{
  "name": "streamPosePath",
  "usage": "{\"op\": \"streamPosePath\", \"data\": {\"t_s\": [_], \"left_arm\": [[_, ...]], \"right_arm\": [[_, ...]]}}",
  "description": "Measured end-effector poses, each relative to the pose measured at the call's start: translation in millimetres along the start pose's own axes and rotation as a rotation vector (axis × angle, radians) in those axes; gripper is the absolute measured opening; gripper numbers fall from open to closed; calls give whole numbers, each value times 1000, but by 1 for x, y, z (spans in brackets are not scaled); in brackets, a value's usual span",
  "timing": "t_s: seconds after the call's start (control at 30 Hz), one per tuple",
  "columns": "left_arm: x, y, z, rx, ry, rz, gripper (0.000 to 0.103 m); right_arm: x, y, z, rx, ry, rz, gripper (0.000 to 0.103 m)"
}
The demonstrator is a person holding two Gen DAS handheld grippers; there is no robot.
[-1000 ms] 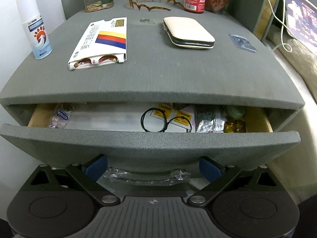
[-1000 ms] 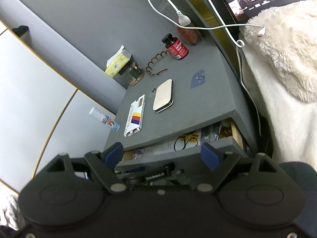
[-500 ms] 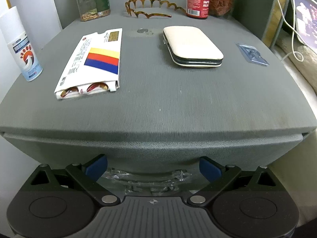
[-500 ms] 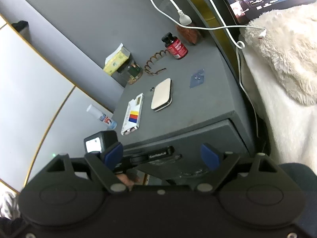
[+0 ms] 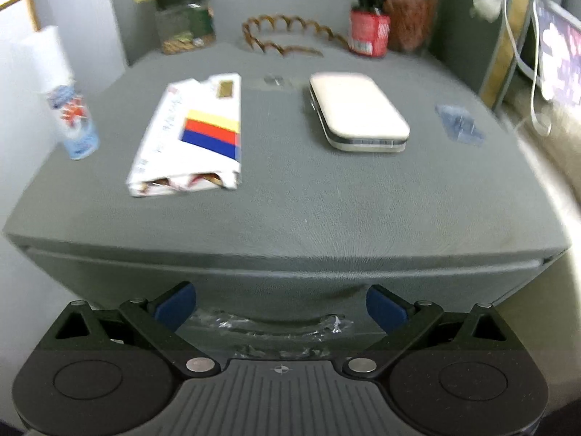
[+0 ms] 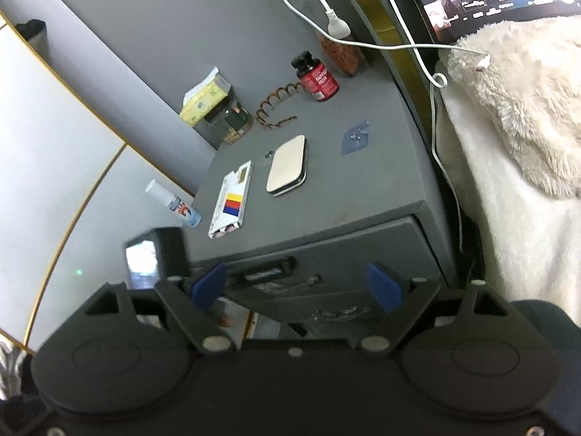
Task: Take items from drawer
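The grey nightstand's top drawer (image 5: 283, 276) is closed; its front also shows in the right wrist view (image 6: 326, 250). My left gripper (image 5: 281, 307) is open, its blue fingertips (image 5: 174, 303) spread on either side of the plastic-wrapped drawer handle (image 5: 276, 327), close in front of it. My right gripper (image 6: 296, 287) is open and empty, held back and above, looking down at the nightstand. On the top lie a white box with yellow, red and blue stripes (image 5: 192, 134) and a cream case (image 5: 357, 112). The drawer's contents are hidden.
On the top also stand a spray can (image 5: 70, 109) at the left edge, a jar (image 5: 183, 23), a brown hair comb (image 5: 287, 36), a red bottle (image 5: 368, 29) and a small blue packet (image 5: 459, 127). A bed with a fluffy blanket (image 6: 515, 116) is on the right. White cables (image 6: 432, 80) hang there.
The drawer was open a second ago, showing a cable and packets inside; it is now pushed shut. My left gripper has followed the front in and drawn back slightly.
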State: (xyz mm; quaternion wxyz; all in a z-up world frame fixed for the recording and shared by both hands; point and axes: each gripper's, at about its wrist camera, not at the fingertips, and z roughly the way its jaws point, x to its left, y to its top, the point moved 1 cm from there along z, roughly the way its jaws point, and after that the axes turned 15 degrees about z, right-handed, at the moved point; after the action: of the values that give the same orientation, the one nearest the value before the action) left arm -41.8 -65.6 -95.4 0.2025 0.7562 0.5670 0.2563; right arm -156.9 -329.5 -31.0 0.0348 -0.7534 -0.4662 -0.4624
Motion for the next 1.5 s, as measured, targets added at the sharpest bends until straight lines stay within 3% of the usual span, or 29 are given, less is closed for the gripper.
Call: {"op": "streamPosePath", "data": {"t_s": [0.13,0.33,0.47,0.57,0.77,0.9,0.93,1.1,1.5], "left_arm": [[16,-13,-58,-62,13,-38,103],[50,-24,-146,-102,85,-55,103],[69,-27,-187,-80,137,-107,103],[87,-34,-220,-107,212,-159,103],[90,-23,-231,-48,176,-160,103],[80,-25,-239,-21,205,-105,103],[79,-17,-224,-18,204,-103,103],[73,-12,-228,-21,170,-102,103],[62,-9,-225,-24,184,-47,103]], "right_arm": [[2,-3,3,5,-31,-13,85],[21,-15,14,28,-147,-122,85],[56,-18,24,27,-203,-197,85],[88,-18,32,35,-250,-265,85],[151,-25,39,-3,-317,-375,85],[171,-36,33,-38,-343,-431,85],[173,-39,32,-44,-346,-440,85],[178,-51,31,-58,-349,-474,85],[175,-50,27,-65,-357,-452,85]]}}
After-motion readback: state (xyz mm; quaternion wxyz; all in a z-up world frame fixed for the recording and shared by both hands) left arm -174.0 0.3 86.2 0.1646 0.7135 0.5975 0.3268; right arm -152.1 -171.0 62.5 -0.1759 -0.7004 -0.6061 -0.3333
